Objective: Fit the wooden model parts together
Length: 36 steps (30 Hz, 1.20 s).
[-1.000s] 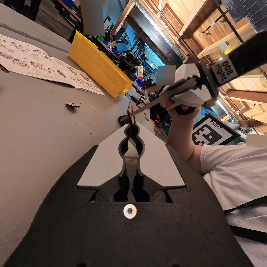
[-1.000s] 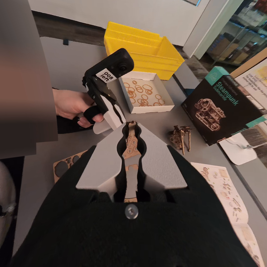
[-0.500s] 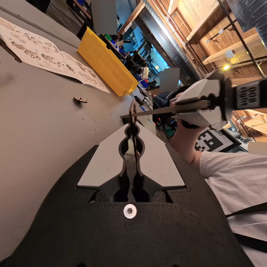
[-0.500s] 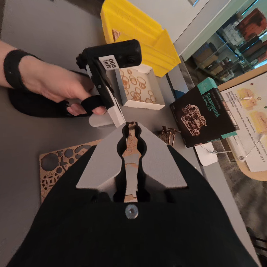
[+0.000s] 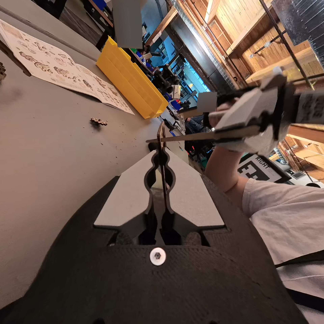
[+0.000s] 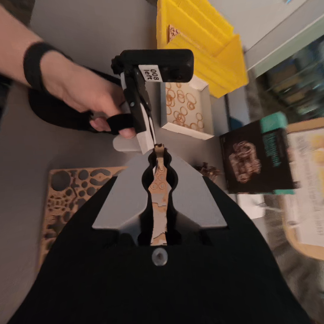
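My left gripper [image 5: 161,152] is shut on a thin wooden plate [image 5: 162,135], seen edge-on and upright above the table. My right gripper [image 6: 159,154] is shut on a flat wooden part [image 6: 159,185] with engraved circles. In the left wrist view the right gripper [image 5: 214,134] comes in from the right, and its part [image 5: 184,138] lies level and crosses the left plate at its tip. In the right wrist view the left gripper [image 6: 151,140] meets that tip from above, held by a hand. The joint itself is too small to make out.
A yellow bin [image 6: 201,45] stands at the back, with a white box of rubber bands [image 6: 184,108] before it. A cut-out wooden sheet [image 6: 73,185] lies left, and a small wooden assembly [image 6: 207,171] and dark kit box [image 6: 254,157] right. A booklet [image 5: 61,70] and loose gear [image 5: 98,121] lie on the table. Tip to tip, the grippers are about 6 cm apart. The left tips stand about 20 cm off the small wooden assembly [image 6: 207,171].
The right gripper has swung round and its part has turned from slanted to level across the left plate. The left gripper has rolled in the hand. Both stay shut on their parts.
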Tool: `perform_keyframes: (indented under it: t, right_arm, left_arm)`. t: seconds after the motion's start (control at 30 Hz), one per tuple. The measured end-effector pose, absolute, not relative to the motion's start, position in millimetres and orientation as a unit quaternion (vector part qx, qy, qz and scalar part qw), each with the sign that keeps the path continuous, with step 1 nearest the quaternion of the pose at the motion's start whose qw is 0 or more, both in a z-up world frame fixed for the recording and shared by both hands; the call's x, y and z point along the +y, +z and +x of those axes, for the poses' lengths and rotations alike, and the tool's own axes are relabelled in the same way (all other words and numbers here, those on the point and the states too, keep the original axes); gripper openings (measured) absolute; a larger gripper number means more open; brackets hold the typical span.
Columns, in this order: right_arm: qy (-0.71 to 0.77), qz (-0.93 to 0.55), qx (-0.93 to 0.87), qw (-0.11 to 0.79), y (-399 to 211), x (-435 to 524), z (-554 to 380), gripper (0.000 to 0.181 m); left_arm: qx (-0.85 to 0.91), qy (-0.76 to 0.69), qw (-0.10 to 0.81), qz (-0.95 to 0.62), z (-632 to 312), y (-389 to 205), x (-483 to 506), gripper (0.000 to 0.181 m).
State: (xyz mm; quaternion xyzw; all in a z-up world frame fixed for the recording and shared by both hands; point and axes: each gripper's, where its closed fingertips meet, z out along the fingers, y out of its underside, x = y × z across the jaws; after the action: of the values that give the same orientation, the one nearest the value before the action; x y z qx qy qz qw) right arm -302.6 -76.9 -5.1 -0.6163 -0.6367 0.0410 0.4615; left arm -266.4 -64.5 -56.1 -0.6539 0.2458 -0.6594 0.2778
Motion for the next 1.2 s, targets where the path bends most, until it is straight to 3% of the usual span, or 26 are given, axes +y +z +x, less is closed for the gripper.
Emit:
perform_keyframes:
  t: [0.03,0.27,0.47,0.73,0.9,1.03,1.2]
  right_arm:
    - [0.013,-0.586,-0.647,0.487,-7.3,-81.7,-302.7,0.006]
    - [-0.117,-0.462,-0.615,0.628,-24.7,-99.4,-301.3,0.007]
    - [-0.164,-0.412,-0.610,0.656,-30.8,-102.5,-308.4,0.006]
    - [0.094,-0.485,-0.539,0.682,7.0,-97.6,-276.2,0.006]
    - [0.140,-0.488,-0.505,0.698,3.4,-98.9,-263.3,0.006]
    - [0.102,-0.508,-0.551,0.655,7.6,-93.4,-278.3,0.006]
    - [0.028,-0.593,-0.632,0.498,-5.4,-74.9,-300.4,0.006]
  left_arm:
    - [0.242,-0.661,0.279,-0.653,-267.1,-55.6,-63.7,0.000]
    - [0.244,-0.655,0.279,-0.658,-265.0,-57.5,-65.6,0.000]
    - [0.243,-0.660,0.278,-0.654,-265.8,-56.1,-66.5,0.000]
    - [0.238,-0.706,0.286,-0.603,-271.8,-33.3,-70.9,0.000]
    - [0.248,-0.710,0.281,-0.596,-269.7,-31.9,-74.8,0.000]
    - [0.240,-0.704,0.279,-0.608,-270.6,-36.2,-70.2,0.000]
    - [0.246,-0.675,0.282,-0.636,-266.5,-47.6,-67.5,0.000]
